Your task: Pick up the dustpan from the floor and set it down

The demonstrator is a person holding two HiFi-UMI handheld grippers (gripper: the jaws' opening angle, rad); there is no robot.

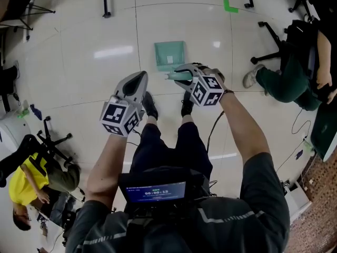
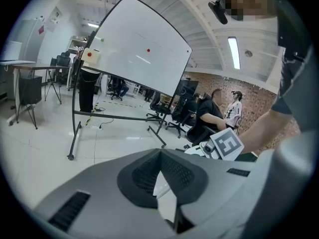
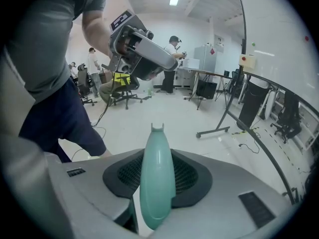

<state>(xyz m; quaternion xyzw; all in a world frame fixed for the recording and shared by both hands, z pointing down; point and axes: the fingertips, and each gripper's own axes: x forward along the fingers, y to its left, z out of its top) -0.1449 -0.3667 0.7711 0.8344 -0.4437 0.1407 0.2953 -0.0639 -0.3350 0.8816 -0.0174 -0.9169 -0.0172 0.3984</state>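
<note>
Right gripper (image 1: 179,77) fingers are clamped on the handle of the mint-green plastic dustpan (image 1: 169,54). Pan sits low at the white tiled floor (image 1: 79,36), ahead of the person's shoes. Left gripper (image 1: 141,78) fingers are closed together, empty, just beside.

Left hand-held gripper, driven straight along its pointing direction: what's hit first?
Most likely the bare floor, short of the whiteboard stand; nothing else shows ahead of the left hand-held gripper. Depth unclear.

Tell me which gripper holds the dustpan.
The right gripper: its fingers clamp the green dustpan by its handle. The left gripper holds nothing.
</note>
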